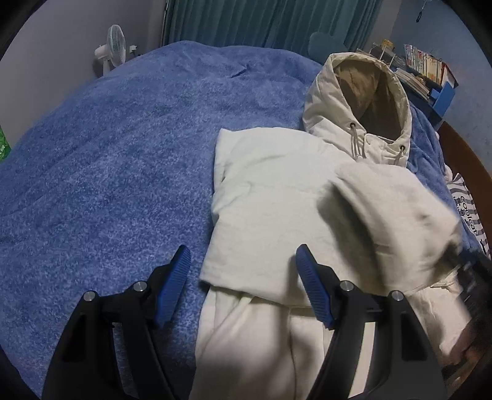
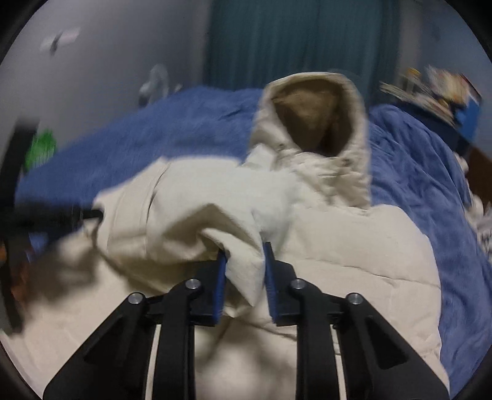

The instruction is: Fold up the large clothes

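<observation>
1. Right gripper (image 2: 244, 261), angled downward over the bed, has its blue pads pinched on a raised fold of the cream jacket (image 2: 338, 261); the cloth drapes to the left of it.
2. Left gripper (image 1: 243, 283) also tilts downward, its jaws spread wide and holding nothing, straddling the jacket's (image 1: 270, 190) left edge where a folded panel lies flat.
3. Jacket lies on a blue blanket (image 1: 107, 154), hood (image 1: 363, 101) standing open at the far end.
4. Background: teal curtain (image 1: 261, 21), white fan (image 1: 112, 49) by the wall, books (image 1: 427, 66) on a shelf at right.
</observation>
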A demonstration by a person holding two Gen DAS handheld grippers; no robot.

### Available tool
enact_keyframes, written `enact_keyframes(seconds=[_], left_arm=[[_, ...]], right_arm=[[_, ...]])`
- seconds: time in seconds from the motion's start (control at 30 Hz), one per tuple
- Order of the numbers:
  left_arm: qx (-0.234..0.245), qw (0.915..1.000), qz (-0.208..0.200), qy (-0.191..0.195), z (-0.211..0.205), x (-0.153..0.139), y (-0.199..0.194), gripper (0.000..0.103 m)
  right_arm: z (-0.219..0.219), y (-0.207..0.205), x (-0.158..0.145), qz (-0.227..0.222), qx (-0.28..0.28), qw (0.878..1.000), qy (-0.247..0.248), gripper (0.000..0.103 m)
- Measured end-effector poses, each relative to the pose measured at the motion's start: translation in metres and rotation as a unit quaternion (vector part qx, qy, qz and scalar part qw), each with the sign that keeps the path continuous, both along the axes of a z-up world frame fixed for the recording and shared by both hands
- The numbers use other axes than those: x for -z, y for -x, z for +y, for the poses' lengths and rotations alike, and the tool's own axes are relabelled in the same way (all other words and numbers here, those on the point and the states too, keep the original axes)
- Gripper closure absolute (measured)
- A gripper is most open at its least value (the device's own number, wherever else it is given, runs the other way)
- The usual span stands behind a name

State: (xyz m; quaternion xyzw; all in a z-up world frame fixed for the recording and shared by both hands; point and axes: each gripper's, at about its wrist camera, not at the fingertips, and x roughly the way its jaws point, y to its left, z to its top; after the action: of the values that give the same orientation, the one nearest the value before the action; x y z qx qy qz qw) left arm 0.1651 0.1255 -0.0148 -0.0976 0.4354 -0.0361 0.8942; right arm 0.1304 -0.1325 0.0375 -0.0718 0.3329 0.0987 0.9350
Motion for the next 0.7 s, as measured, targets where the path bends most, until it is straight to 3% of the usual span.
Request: enact_keyframes(seconds=[0.17, 0.33, 0.47, 0.53, 0.57, 0.6, 0.63, 0.7], left_arm=[[0.008, 0.9999, -0.002, -0.007, -0.006, 0.0, 0.0, 0.036], [0.022, 0.9994, 0.009, -0.026, -0.016, 0.008, -0.003, 0.036], [0.027, 0.9989, 0.012, -0.038, -0.022, 0.012, -0.005, 0.036], [0.027, 0.9988, 0.011, -0.04, -0.024, 0.012, -0.005, 0.036], [0.027, 0.9988, 0.011, -0.041, -0.024, 0.013, -0.004, 0.036], [0.026, 0.9987, 0.01, -0.041, -0.024, 0.013, -0.004, 0.036], [0.026, 0.9988, 0.011, -0.041, -0.024, 0.013, -0.004, 0.036], [0.025, 0.999, 0.012, -0.036, -0.022, 0.013, -0.005, 0.036]], right_arm=[[-0.077, -0.003, -0.015, 0.014, 0.1, 0.988, -0.113, 0.087], [-0.106, -0.011, 0.013, 0.064, 0.143, 0.981, -0.113, 0.087], [-0.125, -0.019, 0.033, 0.103, 0.143, 0.973, -0.152, 0.086], [-0.131, -0.022, 0.035, 0.111, 0.141, 0.97, -0.161, 0.076], [-0.133, -0.022, 0.034, 0.111, 0.139, 0.971, -0.158, 0.057], [-0.135, -0.022, 0.032, 0.108, 0.138, 0.973, -0.148, 0.046], [-0.137, -0.021, 0.029, 0.105, 0.132, 0.975, -0.144, 0.046], [-0.143, -0.017, 0.024, 0.103, 0.121, 0.976, -0.151, 0.034]])
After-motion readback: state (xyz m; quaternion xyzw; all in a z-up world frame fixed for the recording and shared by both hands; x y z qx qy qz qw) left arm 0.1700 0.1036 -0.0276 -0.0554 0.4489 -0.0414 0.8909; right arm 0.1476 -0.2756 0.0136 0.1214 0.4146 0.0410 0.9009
